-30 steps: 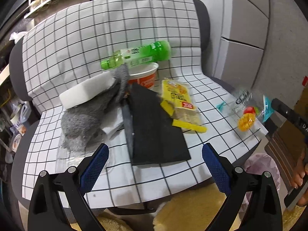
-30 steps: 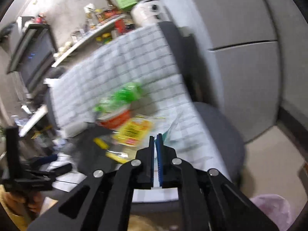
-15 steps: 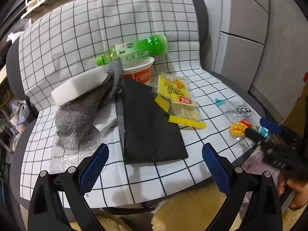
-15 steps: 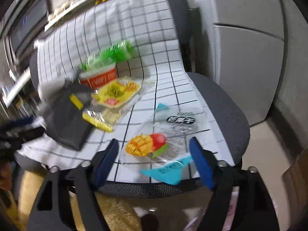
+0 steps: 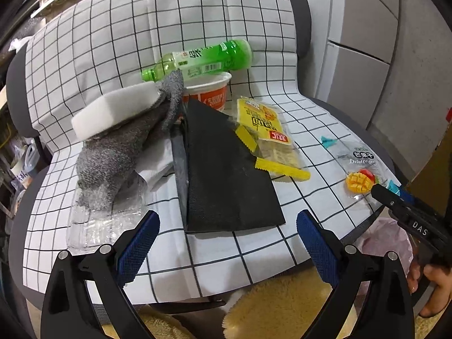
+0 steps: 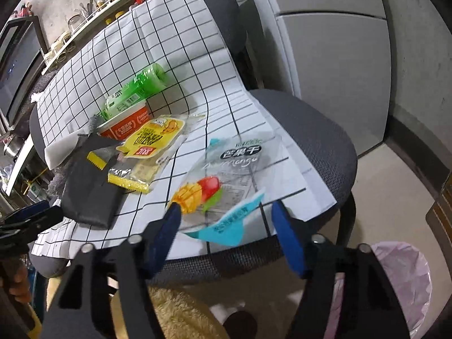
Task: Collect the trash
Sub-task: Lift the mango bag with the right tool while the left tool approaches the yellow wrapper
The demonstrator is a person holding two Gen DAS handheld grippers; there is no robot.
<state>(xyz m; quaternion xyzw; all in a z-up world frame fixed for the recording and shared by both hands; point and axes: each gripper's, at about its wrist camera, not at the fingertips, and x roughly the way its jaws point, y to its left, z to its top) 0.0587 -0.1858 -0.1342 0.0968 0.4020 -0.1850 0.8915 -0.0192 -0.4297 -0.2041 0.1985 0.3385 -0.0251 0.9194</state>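
Note:
A clear dried-mango wrapper (image 6: 226,180) with a teal edge lies at the seat's front right; it also shows in the left wrist view (image 5: 360,169). My right gripper (image 6: 226,214) is open, its blue pads either side of the wrapper's near edge. My left gripper (image 5: 227,234) is open and empty above the front of the checked cloth, near a black pouch (image 5: 223,169). A yellow snack packet (image 5: 265,132), green bottle (image 5: 197,59), red-orange cup (image 5: 209,90), grey cloth (image 5: 118,158), white foam block (image 5: 113,110) and clear plastic sheet (image 5: 104,220) lie on the chair.
A bin lined with a pink bag (image 6: 401,279) stands on the floor right of the chair. The checked cloth (image 5: 84,56) covers the grey chair's seat and back. A fluffy yellow rug (image 5: 276,305) lies below. Grey cabinets (image 6: 339,56) stand behind at right.
My right gripper opened from shut and moved down to the mango wrapper at the seat's front edge. The left gripper stayed open and shifted slightly closer.

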